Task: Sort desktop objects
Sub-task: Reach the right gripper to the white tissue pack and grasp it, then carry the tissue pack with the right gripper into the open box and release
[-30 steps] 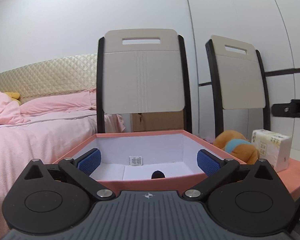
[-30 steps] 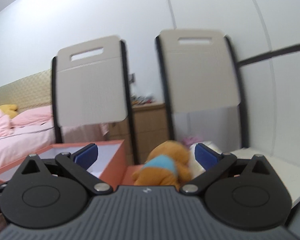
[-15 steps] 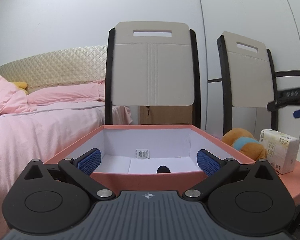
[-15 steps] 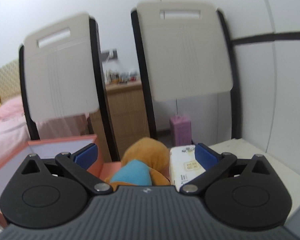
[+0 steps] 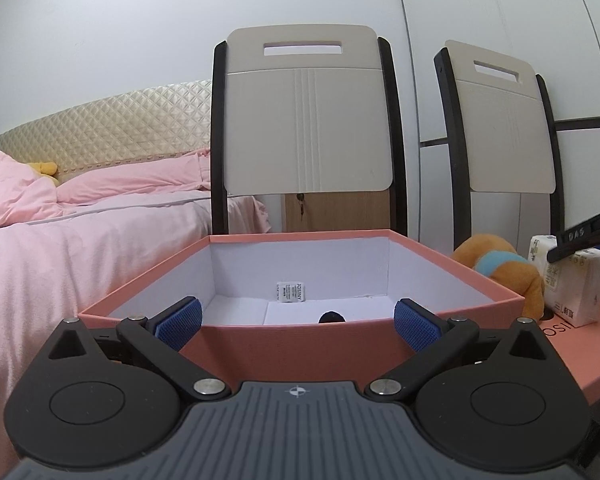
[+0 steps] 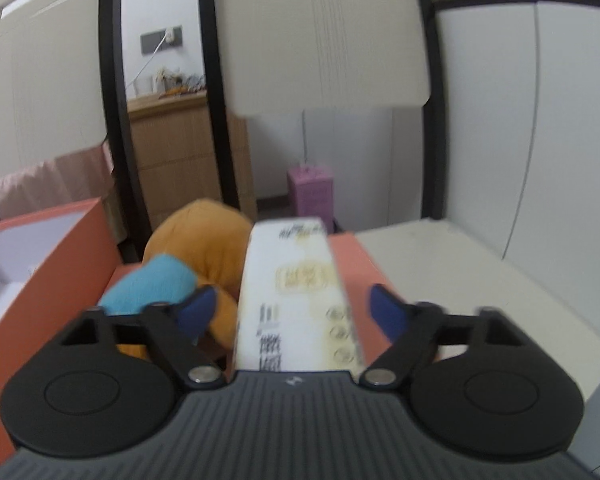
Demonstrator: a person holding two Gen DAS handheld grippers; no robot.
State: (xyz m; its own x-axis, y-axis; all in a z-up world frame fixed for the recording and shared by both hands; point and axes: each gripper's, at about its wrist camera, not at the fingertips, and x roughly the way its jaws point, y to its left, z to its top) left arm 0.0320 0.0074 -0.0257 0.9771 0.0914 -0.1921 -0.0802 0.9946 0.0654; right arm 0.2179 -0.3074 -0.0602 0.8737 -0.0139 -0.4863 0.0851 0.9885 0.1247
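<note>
1. The right tool (image 6: pixel 290 312) straddles one white tissue pack (image 6: pixel 296 300), its jaws closing; a gap shows between each blue pad and the pack, so the pads are not pressing it.
2. The left tool (image 5: pixel 298 318) hovers at the near wall of the coral box (image 5: pixel 300 344), jaws wide apart, holding nothing.
3. The box, one in all, stands open with a white interior; one small white sachet (image 5: pixel 291 292) leans on its far inner wall and one dark object (image 5: pixel 331 317), too hidden to identify, lies on its floor.
4. Right of the box, one orange plush toy (image 5: pixel 496 264) with a blue band lies touching the tissue pack, which stands farther right again.
5. Pack and toy rest on a flat coral lid (image 5: pixel 580 352) just right of the box; the white worktop (image 6: pixel 480 280) lies beyond the lid.
6. Two folding chairs stand behind the box, the first chair (image 5: pixel 308 120) directly behind, the second chair (image 5: pixel 508 128) to its right.
7. One bed (image 5: pixel 80 232) with pink covers lies left of the box.
</note>
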